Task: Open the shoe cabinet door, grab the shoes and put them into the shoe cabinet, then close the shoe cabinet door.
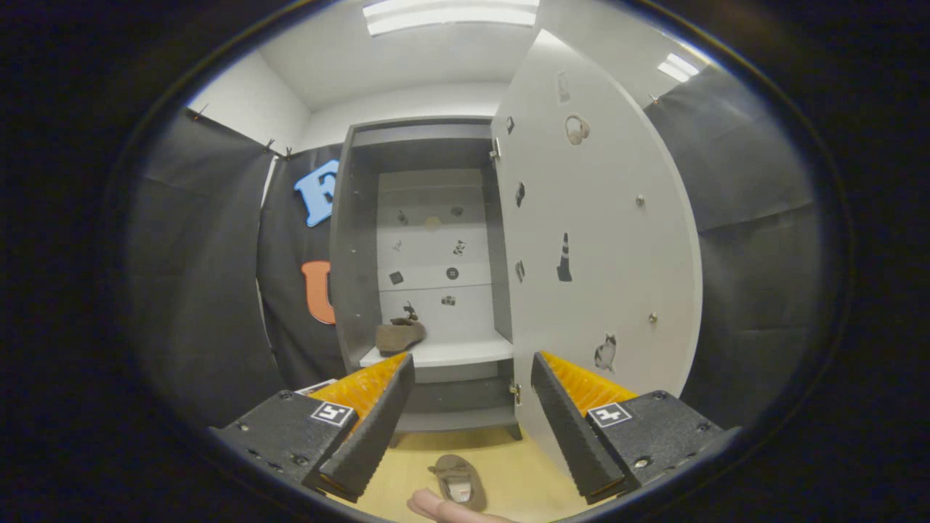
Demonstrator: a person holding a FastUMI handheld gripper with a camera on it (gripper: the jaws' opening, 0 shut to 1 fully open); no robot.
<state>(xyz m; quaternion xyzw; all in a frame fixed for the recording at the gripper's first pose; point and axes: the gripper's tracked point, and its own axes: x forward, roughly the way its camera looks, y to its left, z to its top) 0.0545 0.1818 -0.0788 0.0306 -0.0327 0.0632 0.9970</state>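
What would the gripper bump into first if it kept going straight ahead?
Probably the cabinet. The open gripper holds nothing and points at the white shelf, with the open door just to one side. Depth is hard to judge, but nothing seems to stand in between. The shoe on the floor lies below that line.

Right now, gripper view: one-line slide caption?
Open gripper faces the shoe cabinet, door open; one shoe on the shelf, another shoe on the floor.

the gripper (465, 421) is hanging with fingers spread and empty, one shoe (459, 481) lying on the floor between them, another shoe (399, 336) sitting inside the shoe cabinet (363, 240) beyond its open door (610, 240).
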